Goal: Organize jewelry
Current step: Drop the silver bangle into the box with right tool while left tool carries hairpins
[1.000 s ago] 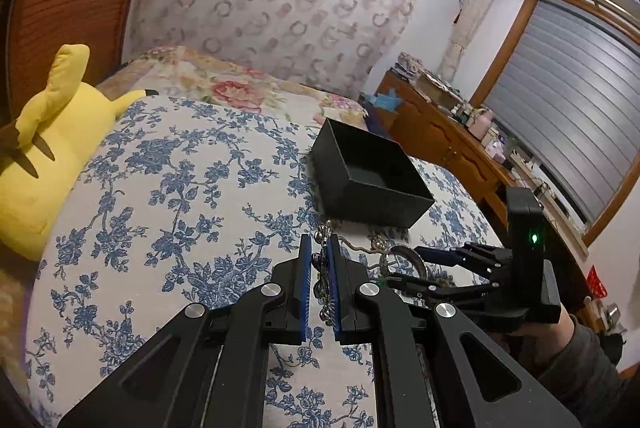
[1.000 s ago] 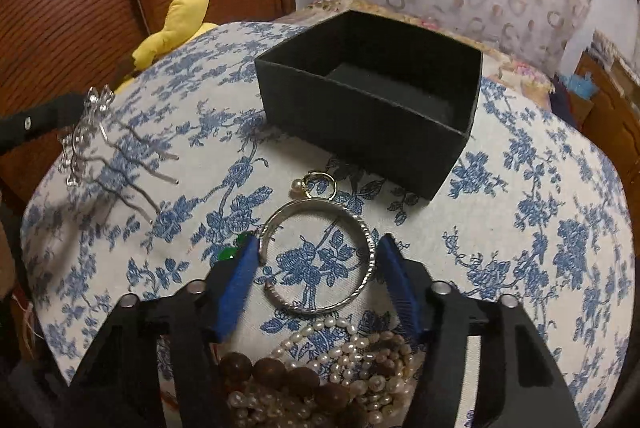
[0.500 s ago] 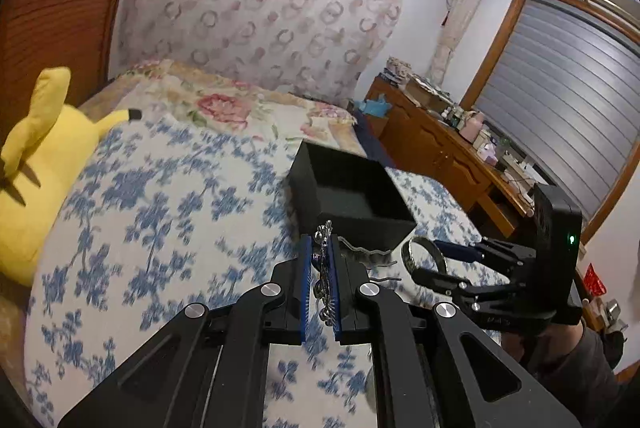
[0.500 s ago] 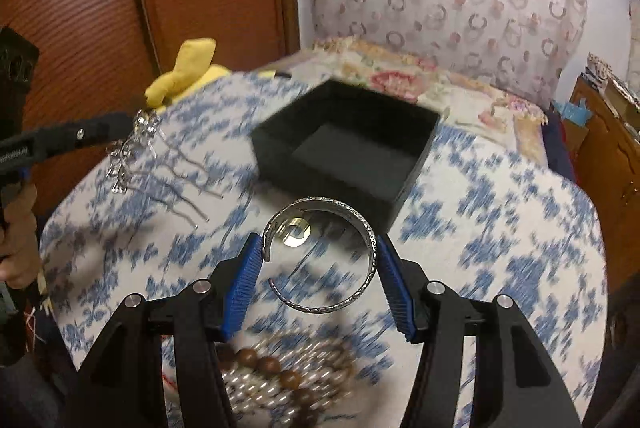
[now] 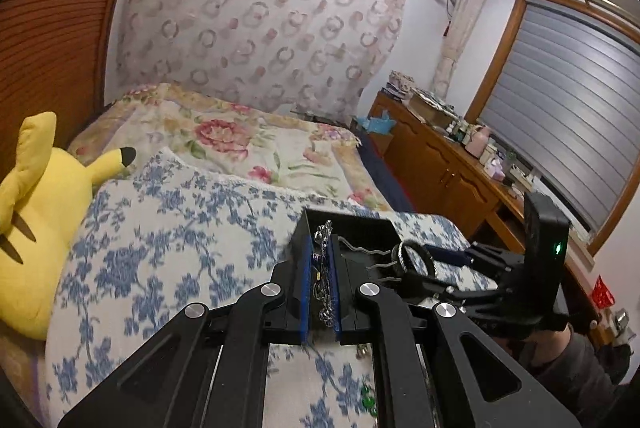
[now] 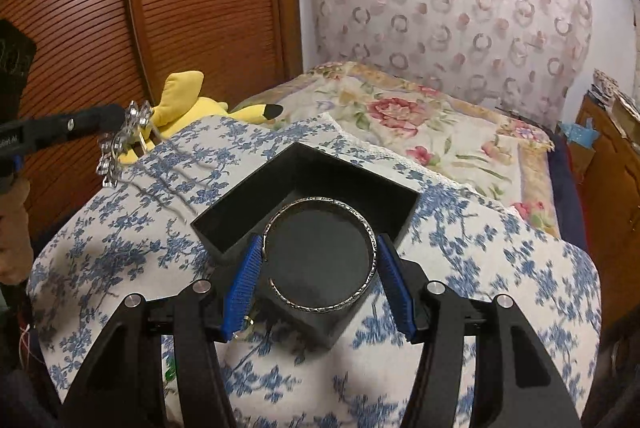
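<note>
The left gripper (image 5: 322, 270) was clenched on a silver hairpin (image 5: 323, 260), its wavy prongs trailing toward three o'clock, over the near edge of the black box (image 6: 308, 164). The right gripper (image 6: 316, 280) clasped an open silver bangle (image 6: 320, 254) between its blue pads, hanging above the box on the blue-flowered bed (image 6: 120, 252). A yellow plush (image 5: 36, 212) lay at nine o'clock in the left view.
</note>
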`<state>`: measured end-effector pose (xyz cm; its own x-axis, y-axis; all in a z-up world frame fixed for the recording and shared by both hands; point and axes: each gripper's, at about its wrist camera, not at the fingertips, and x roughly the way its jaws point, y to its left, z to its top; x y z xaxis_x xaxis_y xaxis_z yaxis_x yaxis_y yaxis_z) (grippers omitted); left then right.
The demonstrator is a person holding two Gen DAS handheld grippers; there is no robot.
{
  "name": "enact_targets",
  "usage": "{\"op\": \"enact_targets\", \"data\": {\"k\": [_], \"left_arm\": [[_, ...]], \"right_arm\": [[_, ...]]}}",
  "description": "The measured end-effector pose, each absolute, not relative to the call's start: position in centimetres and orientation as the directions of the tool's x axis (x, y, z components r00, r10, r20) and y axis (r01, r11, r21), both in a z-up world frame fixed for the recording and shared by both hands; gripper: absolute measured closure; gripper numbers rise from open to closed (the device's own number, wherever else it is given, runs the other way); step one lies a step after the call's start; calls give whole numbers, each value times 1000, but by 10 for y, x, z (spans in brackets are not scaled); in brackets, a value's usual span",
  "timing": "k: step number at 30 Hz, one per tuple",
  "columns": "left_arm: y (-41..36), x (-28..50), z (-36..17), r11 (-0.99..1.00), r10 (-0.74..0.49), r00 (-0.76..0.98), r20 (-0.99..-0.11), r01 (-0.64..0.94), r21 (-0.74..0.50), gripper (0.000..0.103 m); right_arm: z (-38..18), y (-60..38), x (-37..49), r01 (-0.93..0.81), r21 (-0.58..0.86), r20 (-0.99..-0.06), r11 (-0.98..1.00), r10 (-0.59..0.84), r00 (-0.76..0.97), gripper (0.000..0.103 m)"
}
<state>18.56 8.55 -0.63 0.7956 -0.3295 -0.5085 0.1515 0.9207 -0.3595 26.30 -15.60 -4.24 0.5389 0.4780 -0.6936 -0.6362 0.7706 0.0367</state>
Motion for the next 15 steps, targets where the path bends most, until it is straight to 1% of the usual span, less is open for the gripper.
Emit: {"op": "enact_targets", "data": {"k": [5, 8, 9, 10, 15], "left_arm": [[87, 204, -8, 920, -329, 790, -518, 144, -364, 96], [82, 218, -12, 921, -332, 777, -534, 147, -360, 96], [80, 222, -14, 921, -336, 772, -539, 149, -360, 96], [78, 225, -15, 921, -337, 769, -543, 150, -359, 96], [66, 243, -22, 923, -344, 747, -569, 157, -352, 96]], "right_arm": [[-56, -148, 278, -655, 38, -728, 755, 470, 499, 42], [-60, -147, 281, -668, 33, -732, 743, 473, 491, 42], [-59, -147, 281, -673, 39, -727, 738, 483, 488, 40], [-58, -148, 282, -673, 43, -724, 738, 488, 488, 34], [-48, -166, 281, -666, 52, -704, 744, 501, 504, 34]]}}
